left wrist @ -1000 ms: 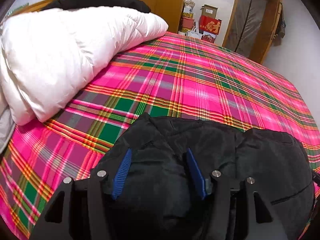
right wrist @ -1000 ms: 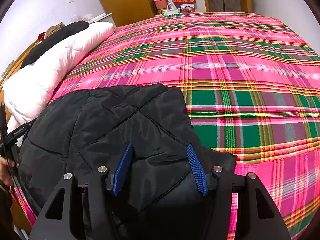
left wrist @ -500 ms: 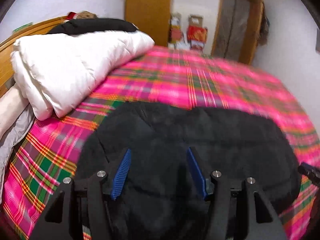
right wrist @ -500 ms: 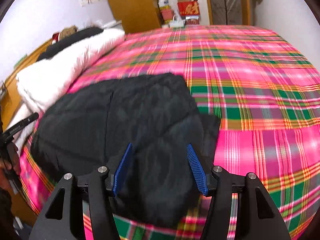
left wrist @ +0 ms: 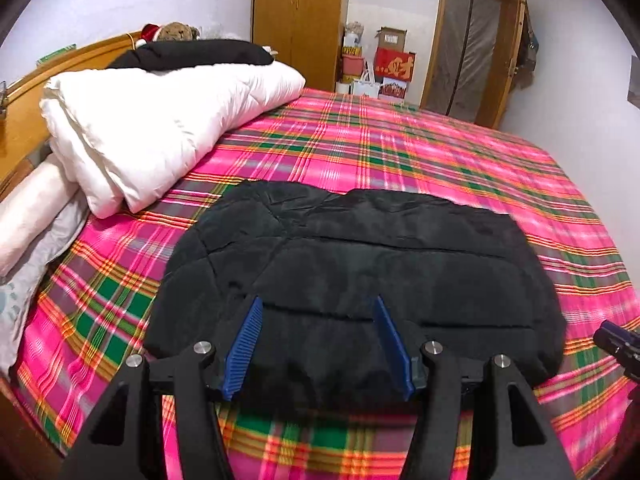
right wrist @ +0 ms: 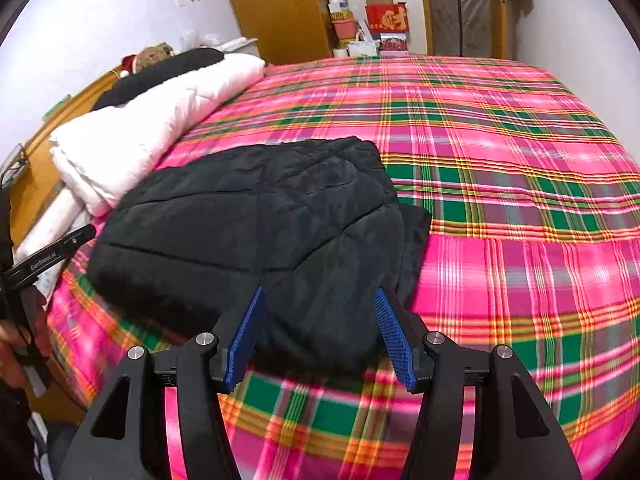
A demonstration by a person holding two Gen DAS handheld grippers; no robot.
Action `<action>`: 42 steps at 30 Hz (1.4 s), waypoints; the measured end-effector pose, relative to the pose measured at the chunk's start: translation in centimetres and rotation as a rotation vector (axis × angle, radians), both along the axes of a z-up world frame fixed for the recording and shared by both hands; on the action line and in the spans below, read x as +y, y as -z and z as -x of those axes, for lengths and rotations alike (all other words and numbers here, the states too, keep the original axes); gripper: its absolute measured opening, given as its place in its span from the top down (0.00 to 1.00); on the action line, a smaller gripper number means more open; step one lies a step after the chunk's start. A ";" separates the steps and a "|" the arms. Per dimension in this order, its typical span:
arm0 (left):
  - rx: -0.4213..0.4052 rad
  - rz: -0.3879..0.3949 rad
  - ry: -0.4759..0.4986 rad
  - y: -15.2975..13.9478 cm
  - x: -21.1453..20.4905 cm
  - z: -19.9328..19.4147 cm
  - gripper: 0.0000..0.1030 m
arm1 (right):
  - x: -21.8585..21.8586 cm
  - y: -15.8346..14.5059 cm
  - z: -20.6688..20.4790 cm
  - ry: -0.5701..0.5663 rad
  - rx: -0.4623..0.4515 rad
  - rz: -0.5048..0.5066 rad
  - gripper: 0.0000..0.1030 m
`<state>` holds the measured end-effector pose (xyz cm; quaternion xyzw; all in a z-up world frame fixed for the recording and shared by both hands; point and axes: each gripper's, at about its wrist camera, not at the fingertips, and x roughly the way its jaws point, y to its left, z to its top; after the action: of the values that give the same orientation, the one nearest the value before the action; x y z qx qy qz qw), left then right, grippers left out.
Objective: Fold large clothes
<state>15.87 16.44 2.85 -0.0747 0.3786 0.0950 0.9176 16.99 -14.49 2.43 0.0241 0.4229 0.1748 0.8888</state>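
Note:
A black quilted jacket [left wrist: 360, 276] lies folded into a compact bundle near the front edge of the bed; in the right wrist view the same jacket [right wrist: 256, 232] has one flap sticking out on its right side. My left gripper [left wrist: 318, 308] hovers above and in front of it, open, with nothing between the blue pads. My right gripper [right wrist: 318, 300] also stands open over the bundle's near right corner, apart from the cloth. The left gripper [right wrist: 52, 256] shows at the left edge of the right wrist view, held by a hand.
The bed carries a pink, green and orange plaid sheet [left wrist: 440, 160]. A folded white duvet [left wrist: 160, 120] with a black cushion [left wrist: 192, 54] and a teddy bear lies along the wooden headboard. A wardrobe [left wrist: 296, 20], stacked boxes and a door stand behind.
Both grippers have pulled back and up from the jacket. It filled the lower frames before; now the whole bundle and the bed's front edge show. Jaw widths look unchanged.

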 end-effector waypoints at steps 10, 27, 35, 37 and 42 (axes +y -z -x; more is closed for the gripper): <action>-0.037 0.003 -0.012 -4.2 -3.8 9.5 0.41 | 0.1 -3.5 8.8 -0.049 -0.081 -0.008 0.44; 0.000 0.017 0.007 -2.0 -8.3 16.2 0.41 | 0.7 -2.2 15.5 -0.069 -0.086 0.083 0.38; 0.012 0.058 0.013 -1.1 -8.1 16.5 0.41 | 1.5 -1.8 15.7 -0.087 -0.074 0.098 0.38; 0.010 0.065 0.012 -1.1 -7.9 16.6 0.41 | 1.7 -1.8 15.8 -0.092 -0.072 0.102 0.38; 0.013 0.075 0.009 -0.9 -7.7 16.7 0.41 | 2.1 -1.7 15.9 -0.101 -0.067 0.108 0.38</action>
<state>-0.86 8.77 3.80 -0.1069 0.3881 0.0773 0.9121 1.12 -12.41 4.10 -0.0511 0.4026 0.1971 0.8924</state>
